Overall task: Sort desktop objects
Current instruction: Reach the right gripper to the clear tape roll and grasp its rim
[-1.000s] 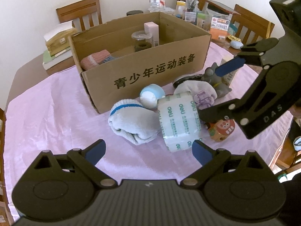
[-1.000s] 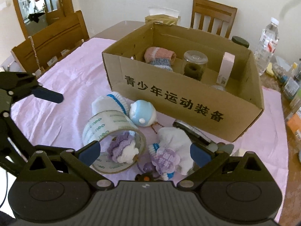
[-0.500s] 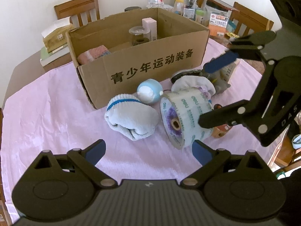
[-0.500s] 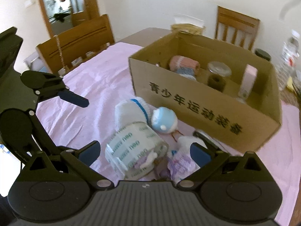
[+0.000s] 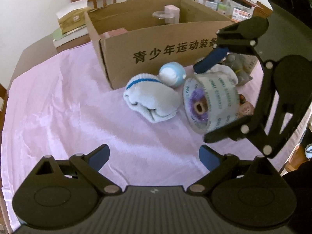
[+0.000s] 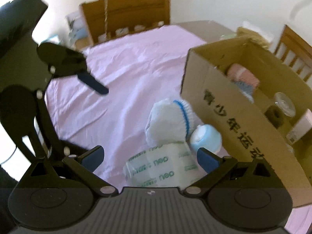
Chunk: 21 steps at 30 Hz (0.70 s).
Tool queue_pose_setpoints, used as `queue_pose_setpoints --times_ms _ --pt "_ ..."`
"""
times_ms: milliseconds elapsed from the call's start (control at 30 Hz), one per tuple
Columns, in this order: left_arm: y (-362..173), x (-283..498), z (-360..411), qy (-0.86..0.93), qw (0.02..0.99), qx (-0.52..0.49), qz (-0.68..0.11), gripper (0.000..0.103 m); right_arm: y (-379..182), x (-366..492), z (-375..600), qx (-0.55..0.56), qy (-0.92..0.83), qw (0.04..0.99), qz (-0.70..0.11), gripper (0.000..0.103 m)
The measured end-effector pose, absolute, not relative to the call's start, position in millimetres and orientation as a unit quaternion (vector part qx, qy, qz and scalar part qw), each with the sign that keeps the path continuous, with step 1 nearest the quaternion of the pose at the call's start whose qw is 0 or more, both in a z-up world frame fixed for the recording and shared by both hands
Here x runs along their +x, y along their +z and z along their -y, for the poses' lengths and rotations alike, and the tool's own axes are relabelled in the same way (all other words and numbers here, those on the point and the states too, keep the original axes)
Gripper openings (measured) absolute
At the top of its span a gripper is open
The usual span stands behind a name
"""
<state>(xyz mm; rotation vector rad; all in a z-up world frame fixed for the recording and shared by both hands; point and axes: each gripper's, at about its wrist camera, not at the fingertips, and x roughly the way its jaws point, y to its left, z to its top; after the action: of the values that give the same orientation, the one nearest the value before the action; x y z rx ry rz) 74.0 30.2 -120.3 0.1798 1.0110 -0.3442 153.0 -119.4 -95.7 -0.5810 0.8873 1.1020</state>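
A clear tape roll (image 5: 212,101) lies on its side on the pink cloth, right of a rolled white sock with a blue stripe (image 5: 150,95). My right gripper (image 6: 150,159) is open and straddles the tape roll (image 6: 159,167), one finger (image 5: 210,60) above it and the other below. A blue and white ball toy (image 5: 171,74) rests against the cardboard box (image 5: 156,52). My left gripper (image 5: 154,156) hangs open over bare cloth, well short of the sock. Inside the box I see a pink rolled sock (image 6: 241,76), a jar (image 6: 282,105) and a pink carton.
A grey figurine (image 5: 237,66) and a small orange figure (image 5: 246,108) sit behind the tape roll. Books (image 5: 72,25) are stacked at the back left. Bottles and packets (image 5: 224,2) crowd the back right. Wooden chairs ring the table. The pink cloth (image 5: 68,107) spreads to the left.
My right gripper swung round and came down over the tape roll, which tipped onto its side and now lies between its fingers. My left gripper moved closer and lower.
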Motion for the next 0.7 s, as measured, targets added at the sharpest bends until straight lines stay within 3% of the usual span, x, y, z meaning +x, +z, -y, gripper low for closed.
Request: queue_pose_setpoints --times_ms 167,267,700 --pt "-123.4 75.4 -33.8 -0.164 0.855 0.08 -0.486 0.098 -96.9 143.9 120.7 -0.308 0.502 0.714 -0.379 0.097" --pt "-122.7 76.1 -32.3 -0.169 0.854 0.081 -0.485 0.098 -94.8 139.1 123.5 -0.327 0.492 0.719 -0.366 0.084" --pt "-118.2 74.3 -8.4 -0.214 0.85 0.099 -0.47 0.098 -85.0 125.1 160.6 -0.285 0.459 0.748 -0.385 0.084"
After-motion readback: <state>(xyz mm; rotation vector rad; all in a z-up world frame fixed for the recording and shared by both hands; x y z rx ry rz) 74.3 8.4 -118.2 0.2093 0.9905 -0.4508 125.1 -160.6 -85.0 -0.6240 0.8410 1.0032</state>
